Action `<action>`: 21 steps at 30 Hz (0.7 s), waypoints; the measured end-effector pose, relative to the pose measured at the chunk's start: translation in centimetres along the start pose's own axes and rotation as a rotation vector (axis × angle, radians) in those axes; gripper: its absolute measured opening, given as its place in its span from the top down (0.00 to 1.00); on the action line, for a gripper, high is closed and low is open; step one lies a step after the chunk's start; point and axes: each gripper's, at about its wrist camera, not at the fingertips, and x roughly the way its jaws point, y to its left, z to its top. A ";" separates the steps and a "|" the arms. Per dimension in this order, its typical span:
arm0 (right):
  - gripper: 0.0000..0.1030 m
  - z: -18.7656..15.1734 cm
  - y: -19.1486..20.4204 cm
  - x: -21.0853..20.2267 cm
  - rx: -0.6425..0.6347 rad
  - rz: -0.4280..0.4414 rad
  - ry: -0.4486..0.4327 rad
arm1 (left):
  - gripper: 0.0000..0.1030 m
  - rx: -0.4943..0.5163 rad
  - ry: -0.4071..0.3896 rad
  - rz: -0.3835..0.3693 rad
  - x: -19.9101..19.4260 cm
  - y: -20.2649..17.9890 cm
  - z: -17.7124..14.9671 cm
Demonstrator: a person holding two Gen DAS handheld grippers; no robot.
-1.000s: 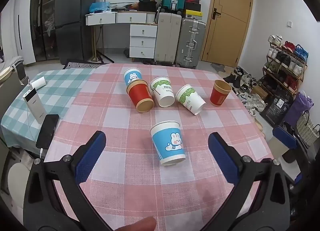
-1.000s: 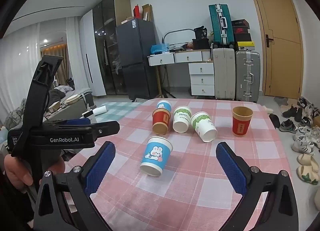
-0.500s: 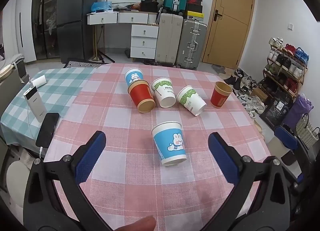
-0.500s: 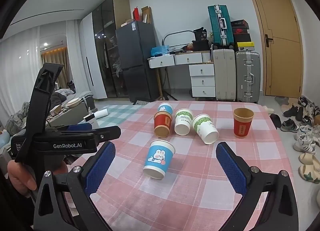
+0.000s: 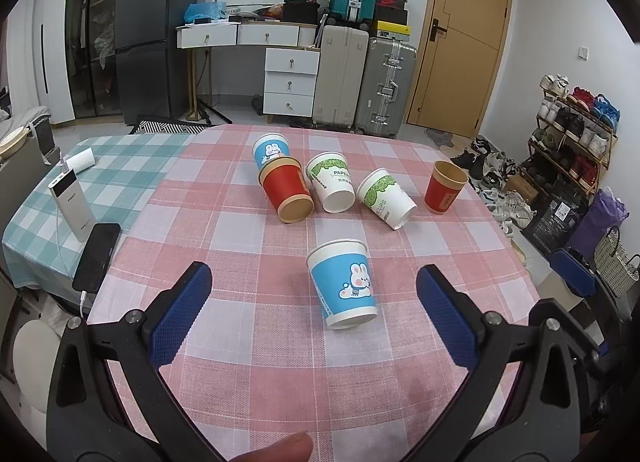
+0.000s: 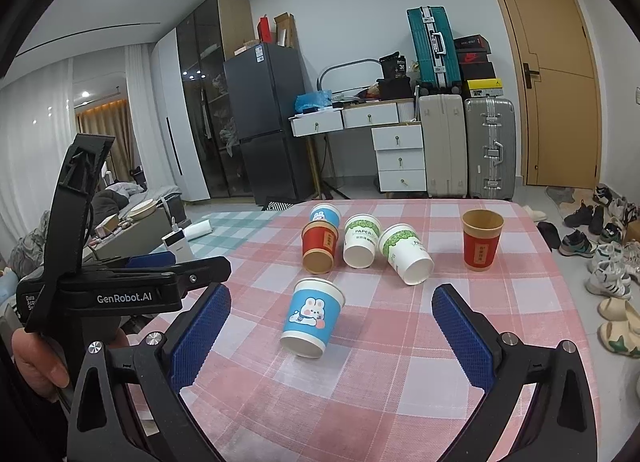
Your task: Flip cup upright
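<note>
The paper cup [image 5: 344, 286] looks smooth with a slight sheen. The tablecloth [image 5: 248, 362] is matt woven cloth. Blue gripper pads [image 6: 200, 332] are rough, textured rubber on black plastic.

Left tongs [image 5: 312, 298] gape wide above the seemingly upright blue rabbit cup [image 5: 345, 286].

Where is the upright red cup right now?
The upright red cup stands alone near the table's right edge in both wrist views, apart from the tipped white-and-green cup on its left, with the shoes on the floor beyond it.
</note>
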 end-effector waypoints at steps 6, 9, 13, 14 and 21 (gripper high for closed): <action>0.00 0.0 -0.2 0.0 0.008 0.001 -0.004 | 0.01 -0.002 0.003 0.001 0.2 0.1 -0.2; 0.00 0.0 -0.2 0.1 0.008 0.001 -0.004 | 0.01 -0.001 0.004 -0.001 0.2 0.0 -0.2; 0.00 -0.1 -0.3 0.0 0.013 0.002 -0.007 | 0.01 -0.001 0.003 0.000 0.2 0.1 -0.2; 0.00 -0.1 -0.2 0.0 0.011 0.000 -0.007 | 0.01 -0.001 0.003 0.000 0.2 0.1 -0.2; 0.00 -0.1 -0.3 0.0 0.016 -0.003 -0.006 | 0.01 -0.002 0.003 -0.002 0.2 0.0 -0.4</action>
